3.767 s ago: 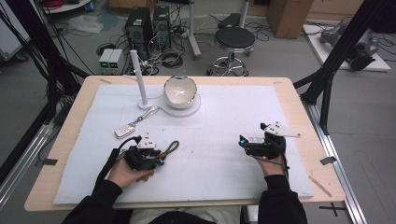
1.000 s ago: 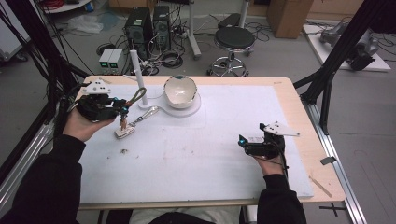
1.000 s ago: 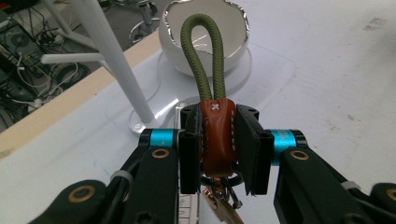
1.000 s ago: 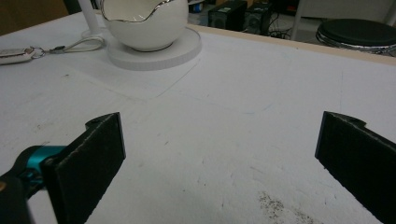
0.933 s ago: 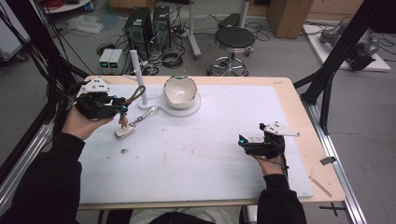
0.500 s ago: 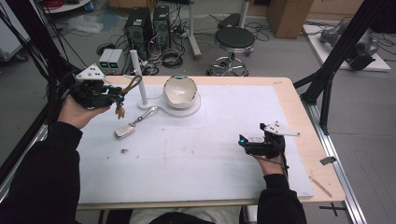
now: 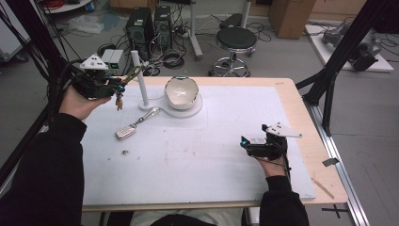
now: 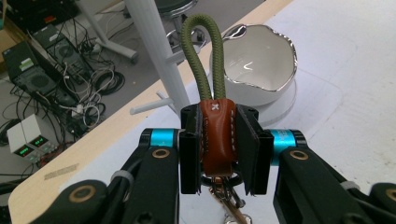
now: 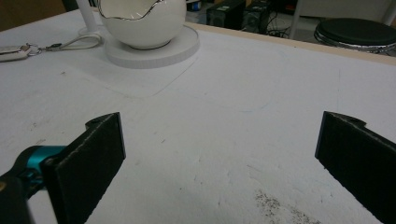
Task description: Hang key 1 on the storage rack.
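- Above the surface's (image 7: 197, 155) far left corner, the left claw (image 8: 219, 149) pinches a keychain (image 8: 217, 135) by its brown leather tab, with the green cord loop pointing forward towards the white peg stand (image 7: 139, 77).
- Just ahead of the loop, a short peg (image 8: 149, 106) sticks out sideways; hooking the loop there looks like the next move, and the left hand is much nearer.
- Near the right edge, the right claw (image 9: 219, 154) rests spread wide, holding nothing.

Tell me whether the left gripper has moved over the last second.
Yes. The left gripper, shut on the keychain strap, has risen and drifted toward the table's far-left corner, with the white post as reference.
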A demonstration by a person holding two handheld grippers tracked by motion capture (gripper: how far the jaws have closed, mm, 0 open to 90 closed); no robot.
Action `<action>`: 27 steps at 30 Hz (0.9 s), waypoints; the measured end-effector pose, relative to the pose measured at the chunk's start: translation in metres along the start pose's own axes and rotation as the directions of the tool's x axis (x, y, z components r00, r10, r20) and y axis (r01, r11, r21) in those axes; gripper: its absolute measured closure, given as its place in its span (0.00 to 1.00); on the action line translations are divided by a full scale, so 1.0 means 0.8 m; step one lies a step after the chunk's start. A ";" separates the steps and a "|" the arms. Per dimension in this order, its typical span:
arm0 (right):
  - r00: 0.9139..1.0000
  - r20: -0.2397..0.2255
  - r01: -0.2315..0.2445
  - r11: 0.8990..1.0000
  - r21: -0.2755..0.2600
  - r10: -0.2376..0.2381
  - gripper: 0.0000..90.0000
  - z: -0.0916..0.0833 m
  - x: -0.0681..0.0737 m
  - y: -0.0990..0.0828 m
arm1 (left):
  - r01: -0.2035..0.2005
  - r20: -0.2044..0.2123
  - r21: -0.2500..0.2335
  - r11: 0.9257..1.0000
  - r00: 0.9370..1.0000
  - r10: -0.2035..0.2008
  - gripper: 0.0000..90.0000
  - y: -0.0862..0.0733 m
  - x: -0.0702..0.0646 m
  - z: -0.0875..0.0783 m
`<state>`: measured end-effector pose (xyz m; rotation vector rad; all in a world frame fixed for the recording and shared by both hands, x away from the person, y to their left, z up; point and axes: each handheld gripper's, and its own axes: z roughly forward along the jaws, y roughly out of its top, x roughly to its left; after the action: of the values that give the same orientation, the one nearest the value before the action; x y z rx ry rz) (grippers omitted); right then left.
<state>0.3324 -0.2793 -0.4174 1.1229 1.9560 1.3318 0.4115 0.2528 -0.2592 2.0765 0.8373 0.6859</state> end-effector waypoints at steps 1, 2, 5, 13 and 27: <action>1.000 0.000 -0.003 1.000 0.002 0.003 0.01 0.000 0.000 0.000 | 0.005 0.000 0.001 1.000 1.000 -0.005 0.80 0.000 0.001 0.002; 1.000 0.003 -0.003 1.000 0.003 0.003 0.01 0.000 0.000 0.000 | 0.006 -0.002 0.007 1.000 1.000 -0.006 0.80 -0.001 0.002 0.005; 1.000 0.003 -0.005 1.000 0.001 0.005 0.01 -0.001 -0.001 0.000 | 0.003 -0.010 0.027 1.000 1.000 -0.002 0.80 -0.002 0.003 0.015; 1.000 -0.004 -0.008 1.000 0.001 0.008 0.01 -0.001 -0.002 0.000 | 0.016 -0.021 0.054 0.998 1.000 -0.015 0.80 -0.006 0.010 0.032; 1.000 -0.001 -0.006 1.000 0.001 0.006 0.01 -0.001 -0.004 -0.001 | 0.042 -0.003 0.079 0.996 0.999 -0.042 0.64 -0.006 0.003 0.048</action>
<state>0.3331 -0.2825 -0.4179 1.1303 1.9555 1.3348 0.4378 0.2395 -0.2838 2.1225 0.9196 0.6412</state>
